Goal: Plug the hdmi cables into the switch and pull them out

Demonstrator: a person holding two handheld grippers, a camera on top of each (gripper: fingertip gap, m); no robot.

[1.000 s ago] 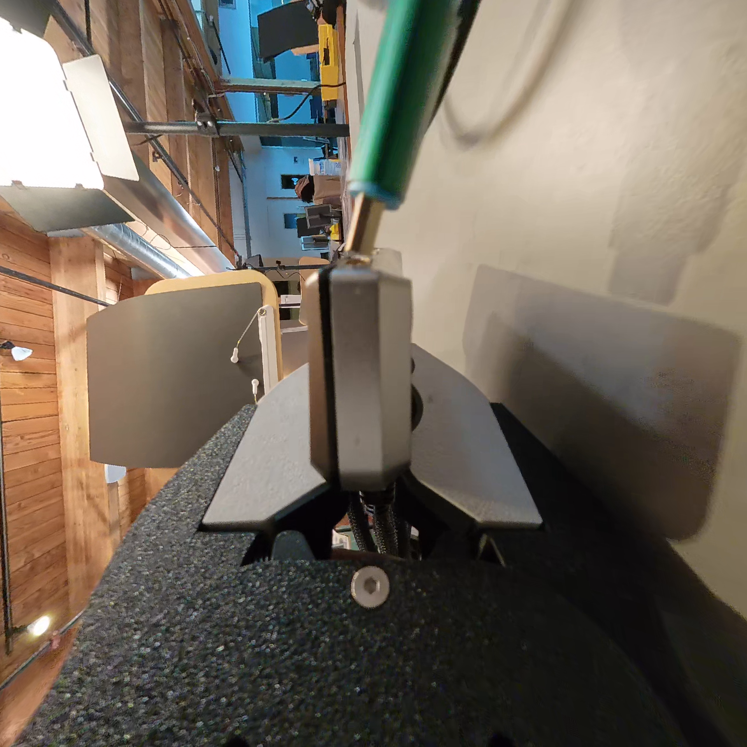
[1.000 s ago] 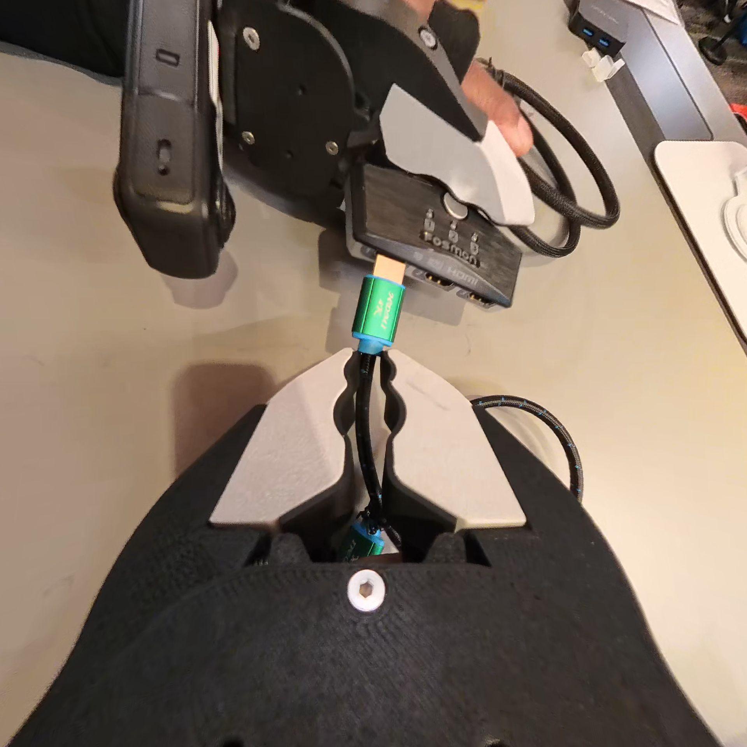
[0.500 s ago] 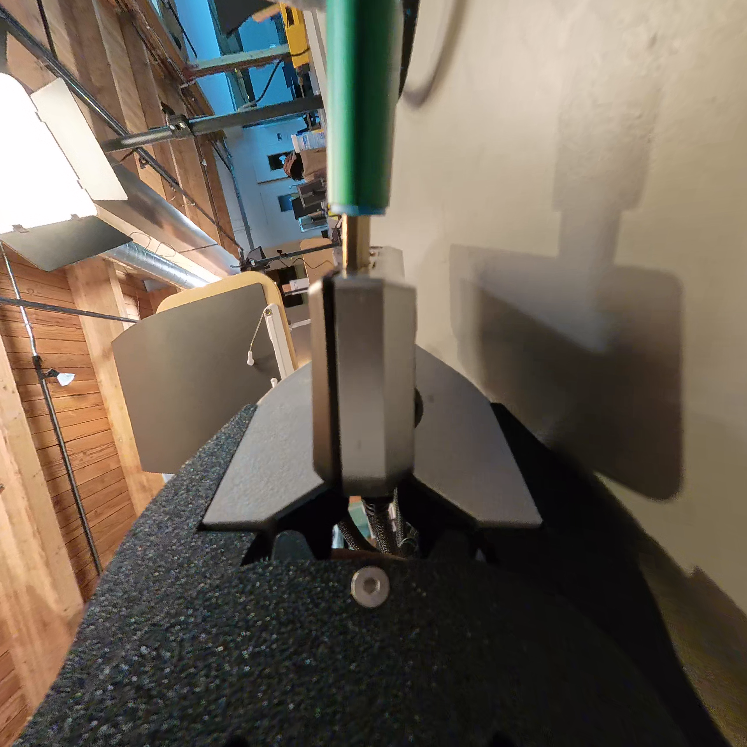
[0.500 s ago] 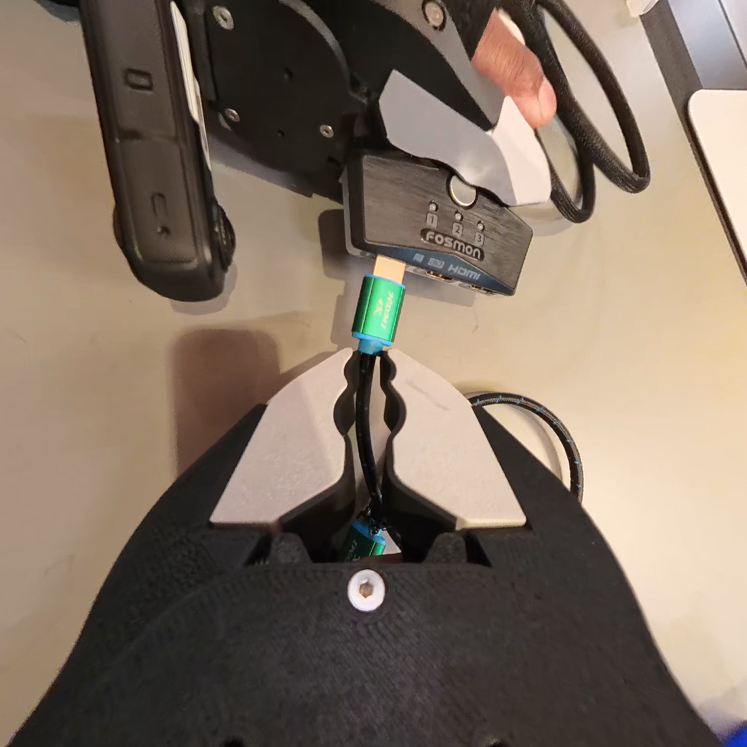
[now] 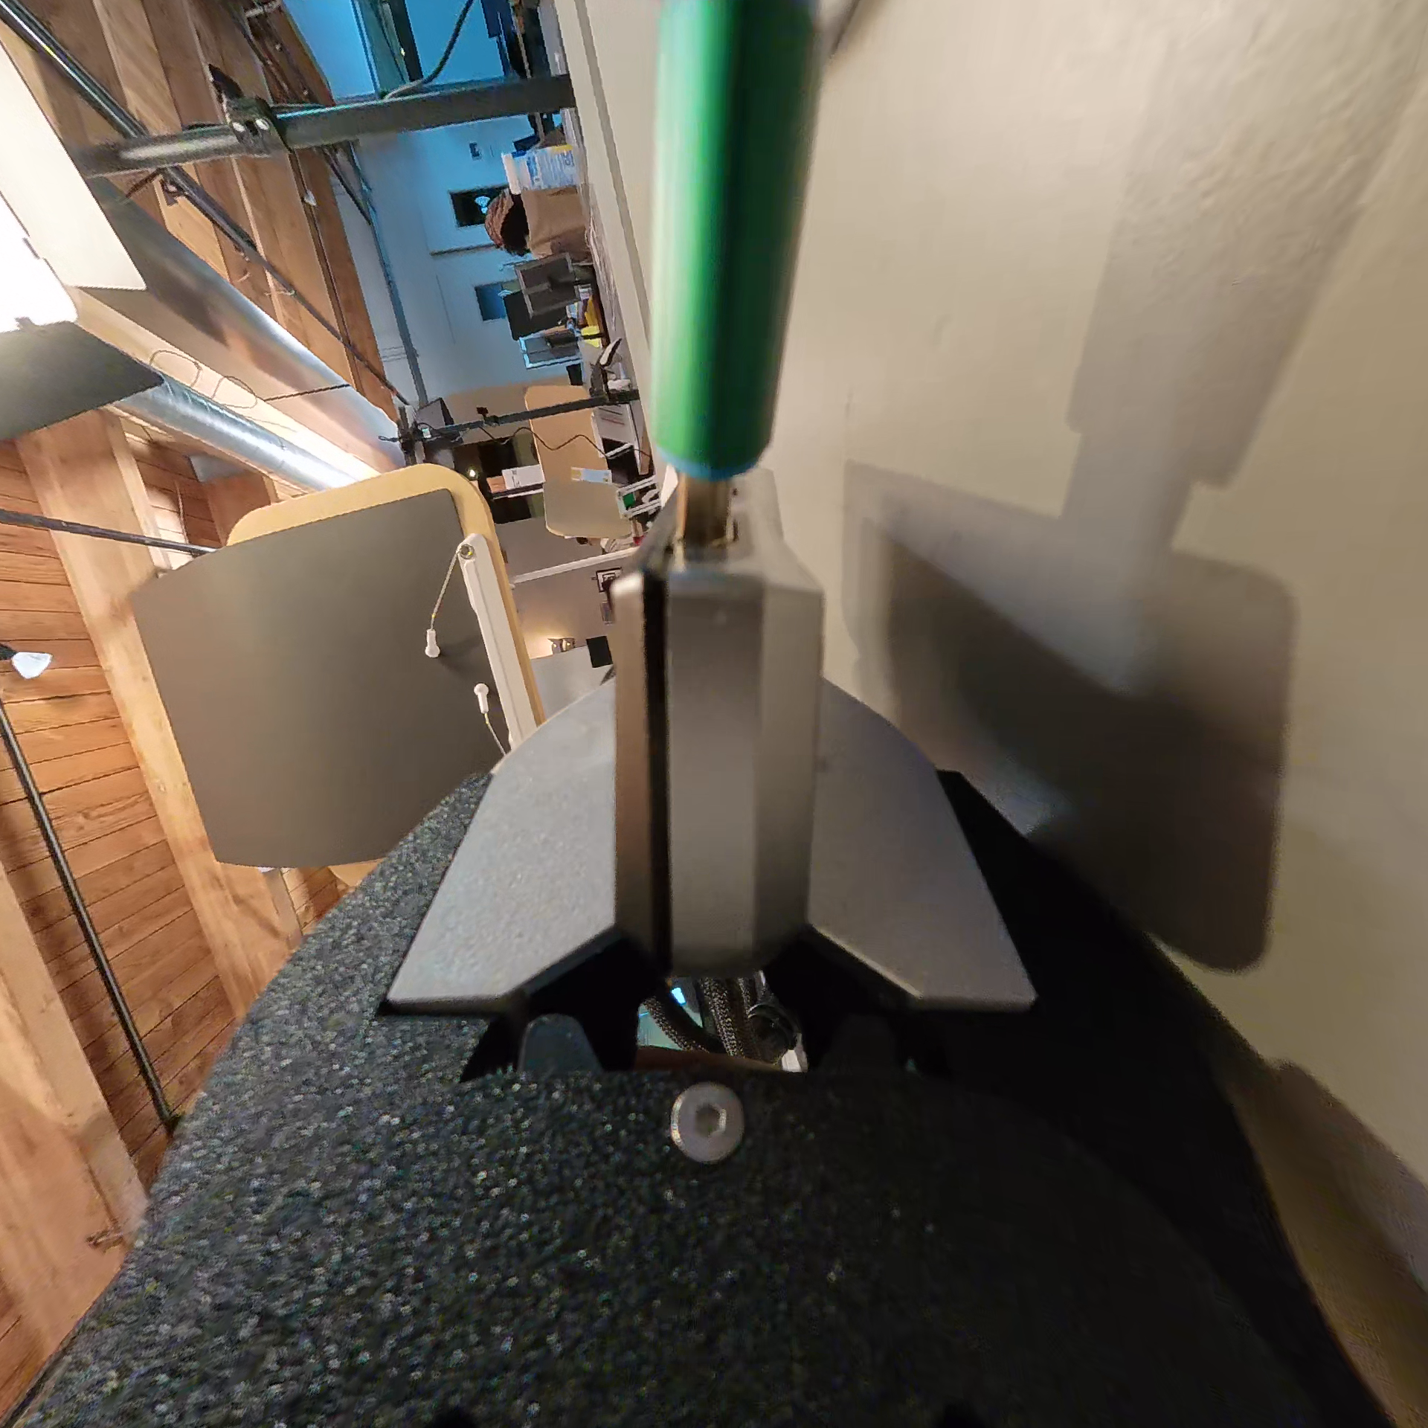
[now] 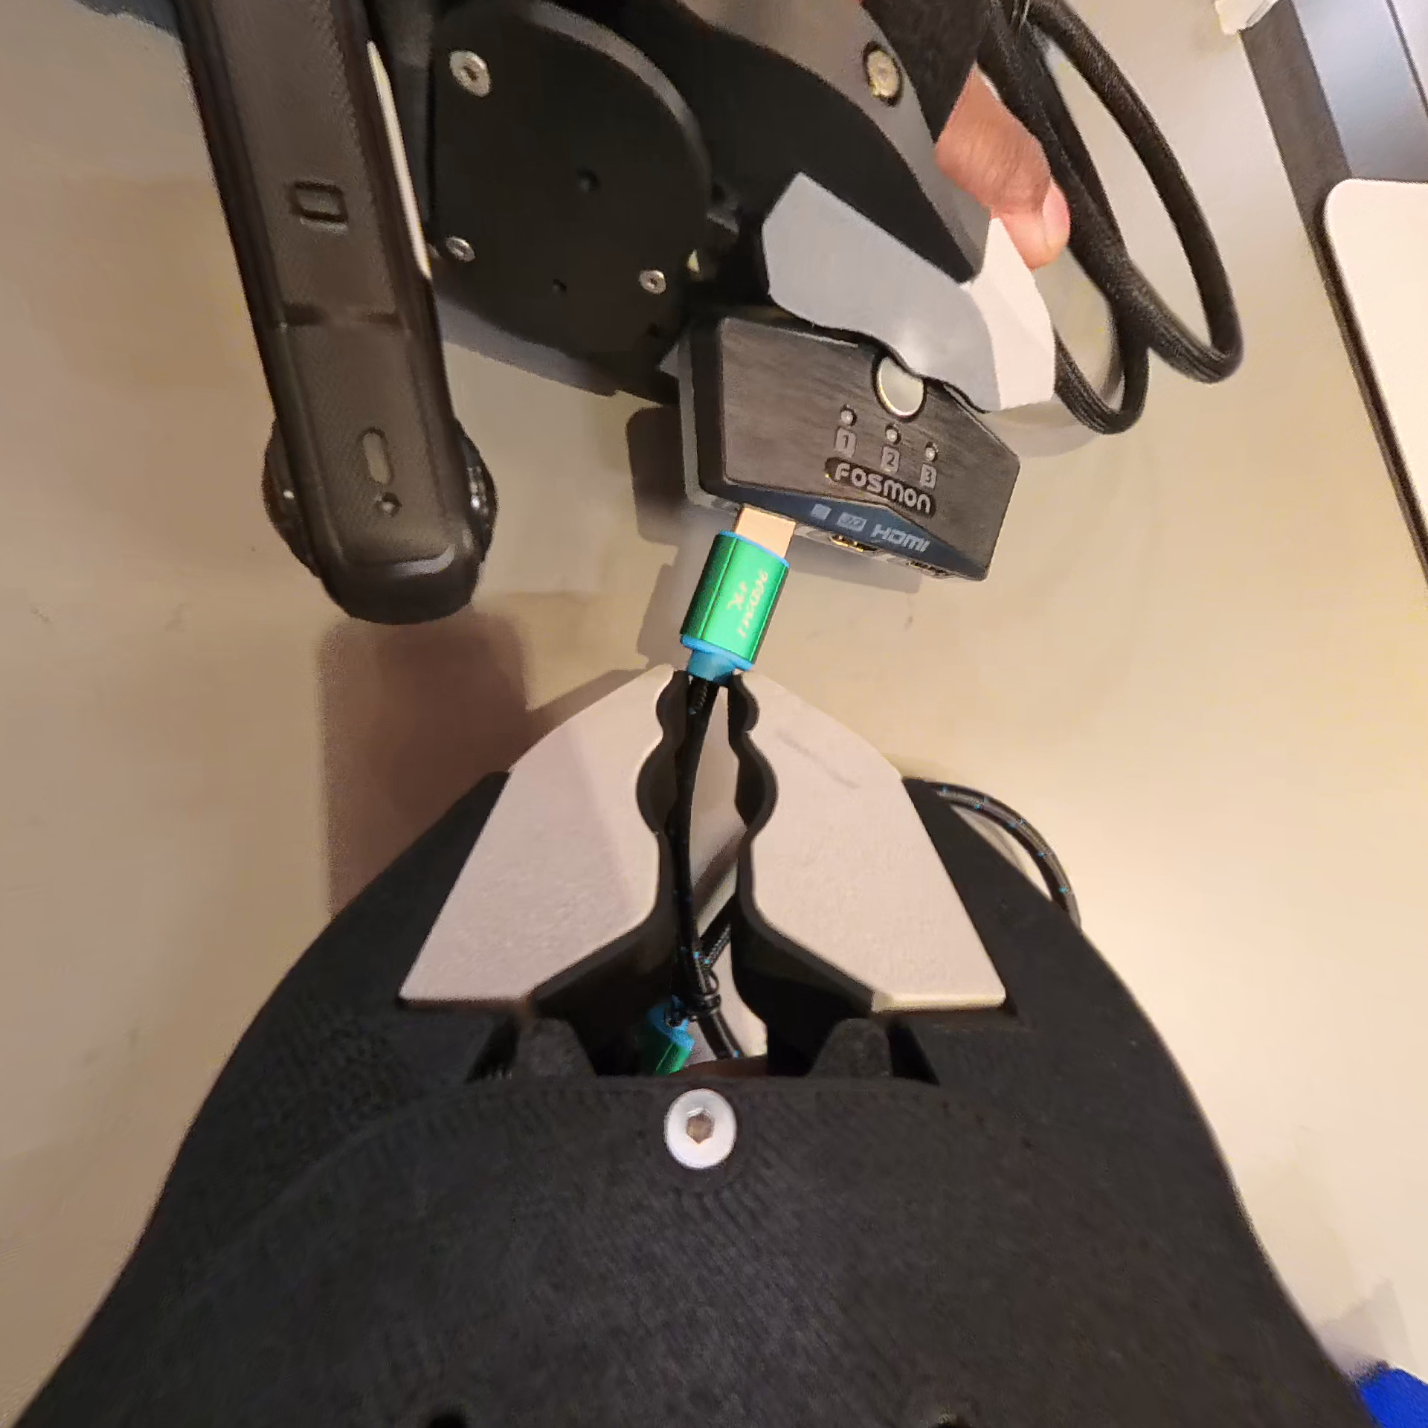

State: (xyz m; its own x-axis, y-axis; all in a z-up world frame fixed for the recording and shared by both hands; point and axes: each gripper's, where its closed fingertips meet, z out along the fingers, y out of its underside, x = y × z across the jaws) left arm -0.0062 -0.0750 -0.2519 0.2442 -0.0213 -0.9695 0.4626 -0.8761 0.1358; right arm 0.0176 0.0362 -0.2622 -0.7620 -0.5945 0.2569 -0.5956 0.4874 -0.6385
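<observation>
In the right wrist view my right gripper (image 6: 707,680) is shut on the black braided HDMI cable (image 6: 688,811), just behind its green plug (image 6: 734,595). The plug's gold tip sits in the leftmost port of the black switch (image 6: 842,456), with part of the tip still showing and the plug tilted. My left gripper (image 6: 889,309) is shut on the back of the switch and holds it just above the beige table (image 6: 154,695). In the left wrist view the switch (image 5: 734,757) stands edge-on between my left gripper's (image 5: 715,695) fingers, with the green plug (image 5: 722,232) above it.
The switch's thick black cable (image 6: 1120,232) loops behind it by a finger (image 6: 1004,193). A second green plug (image 6: 664,1051) lies under my right gripper, beside more braided cable (image 6: 1028,842). A white pad (image 6: 1375,386) lies at the right edge. A black camera body (image 6: 332,309) hangs off the left gripper.
The switch and left gripper have come closer to the right gripper and turned. The green plug now tilts right in the port. Both grips are unchanged.
</observation>
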